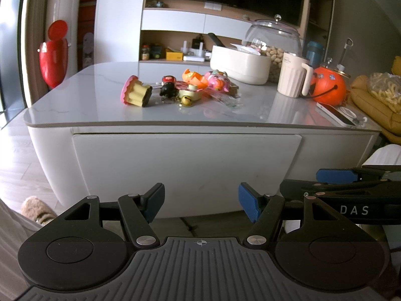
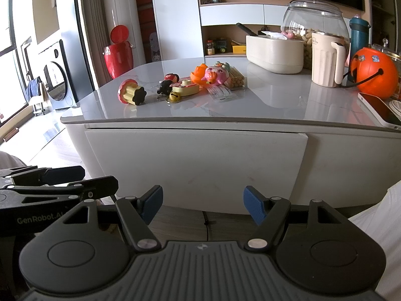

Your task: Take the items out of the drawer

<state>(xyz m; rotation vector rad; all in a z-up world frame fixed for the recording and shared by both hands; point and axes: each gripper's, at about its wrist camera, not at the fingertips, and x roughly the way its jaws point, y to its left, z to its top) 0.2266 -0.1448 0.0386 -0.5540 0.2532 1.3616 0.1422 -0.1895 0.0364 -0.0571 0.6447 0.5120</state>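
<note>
- Nearest to us: left hand-held gripper (image 1: 201,204), blue pads spread wide and nothing between them; right hand-held gripper (image 2: 203,204), likewise released and empty. We hold both low, level with the drawer front, apart from it.
- Drawer (image 1: 186,165): white front panel flush under the tabletop (image 1: 75,100), closed; contents not visible.
- Small items on the tabletop above it, clustered: pink-and-cream toy (image 1: 136,94) on its side, black-and-red figure (image 1: 168,86), brass bell (image 1: 186,101), orange shell piece (image 1: 194,76), pink character toy (image 1: 217,80), stick-snack packet (image 2: 235,79).
- Our judgement: this fits either items already lifted out and the drawer shut again, or a drawer yet to be opened.
- Further back: cream tray, ribbed mug (image 1: 293,75), orange pumpkin pail (image 1: 328,85), glass nut jar, phone at the edge.
- Room: glossy grey stone surface; red bin, television shelving, washing machine.
</note>
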